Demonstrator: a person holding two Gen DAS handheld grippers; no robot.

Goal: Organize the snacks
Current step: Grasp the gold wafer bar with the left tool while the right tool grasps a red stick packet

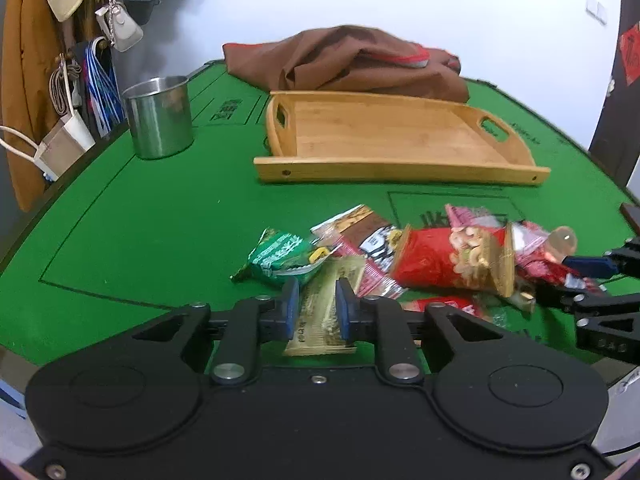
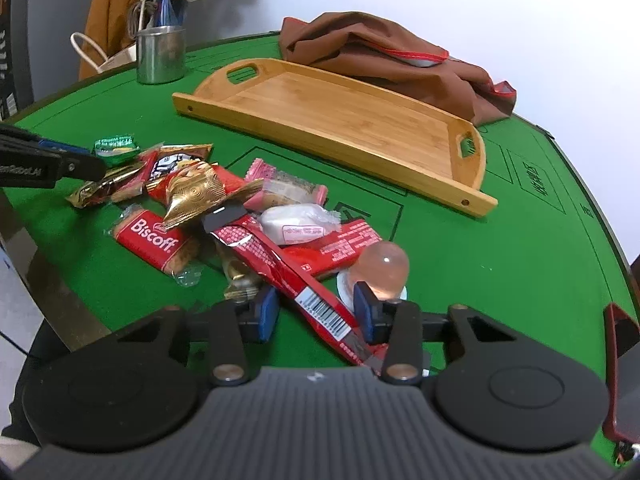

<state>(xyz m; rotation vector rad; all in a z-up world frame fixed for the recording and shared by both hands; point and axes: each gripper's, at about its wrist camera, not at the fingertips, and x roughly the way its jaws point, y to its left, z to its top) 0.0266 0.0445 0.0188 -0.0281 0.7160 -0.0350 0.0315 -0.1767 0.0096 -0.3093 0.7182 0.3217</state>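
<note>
A heap of snack packets lies on the green table. My left gripper has its pads on either side of a gold packet, beside a green packet and a red nut bag. My right gripper is open over a long red bar wrapper; a pink jelly cup sits at its right pad. A red Biscoff packet and a gold-and-red bag lie ahead. The empty wooden tray stands behind the heap.
A steel cup stands at the back left. A brown cloth is bunched behind the tray. Bags and a coat hang at the left wall. The table's edge curves close on the left.
</note>
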